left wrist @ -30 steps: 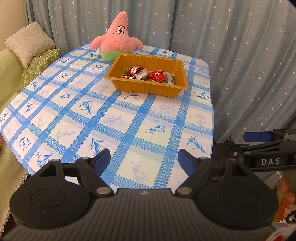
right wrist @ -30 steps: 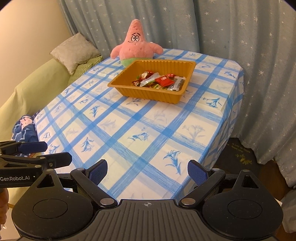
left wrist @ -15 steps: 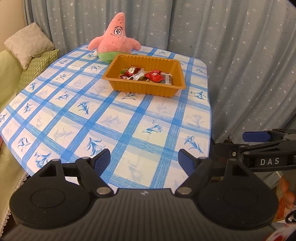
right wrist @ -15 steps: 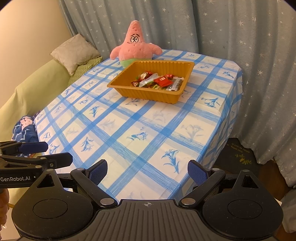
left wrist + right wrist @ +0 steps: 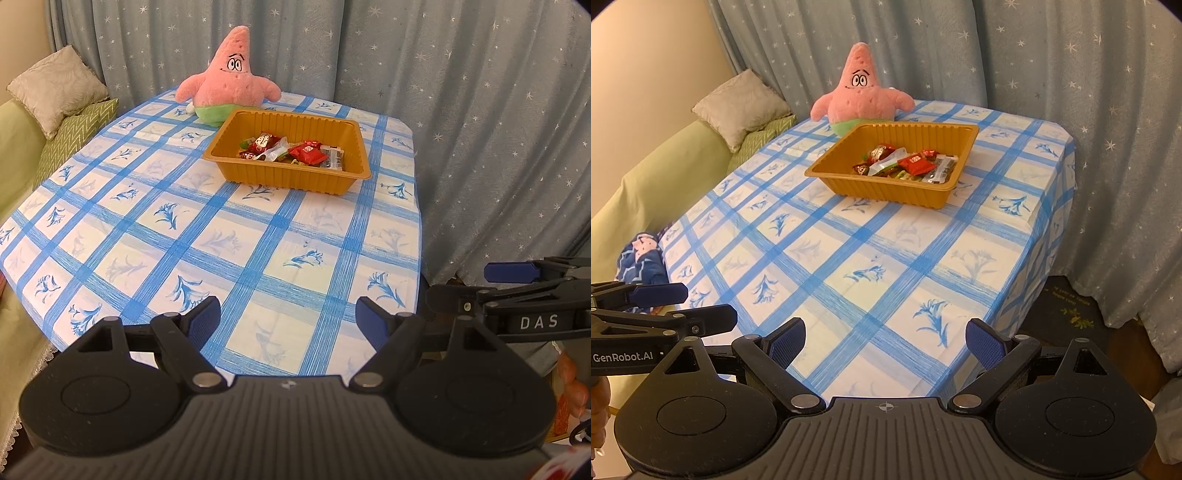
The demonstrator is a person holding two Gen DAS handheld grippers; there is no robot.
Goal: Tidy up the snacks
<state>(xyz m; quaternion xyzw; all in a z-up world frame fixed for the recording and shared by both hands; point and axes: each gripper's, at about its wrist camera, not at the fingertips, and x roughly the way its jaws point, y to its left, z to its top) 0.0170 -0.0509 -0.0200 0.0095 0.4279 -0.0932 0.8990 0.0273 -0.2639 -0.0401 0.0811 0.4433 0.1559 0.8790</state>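
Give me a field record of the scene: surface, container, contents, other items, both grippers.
surface: table with blue checked cloth
container: orange tray, on the far half of the table
contents: wrapped snacks, several red, all inside the tray
other: pink starfish plush just behind the tray; cushions on a sofa at left
left gripper: open, empty, over the near table edge
right gripper: open, empty, over the near table edge
loose snacks on cloth: none seen

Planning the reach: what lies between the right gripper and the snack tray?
Only bare checked tablecloth lies between the right gripper and the snack tray, seen in the right wrist view.
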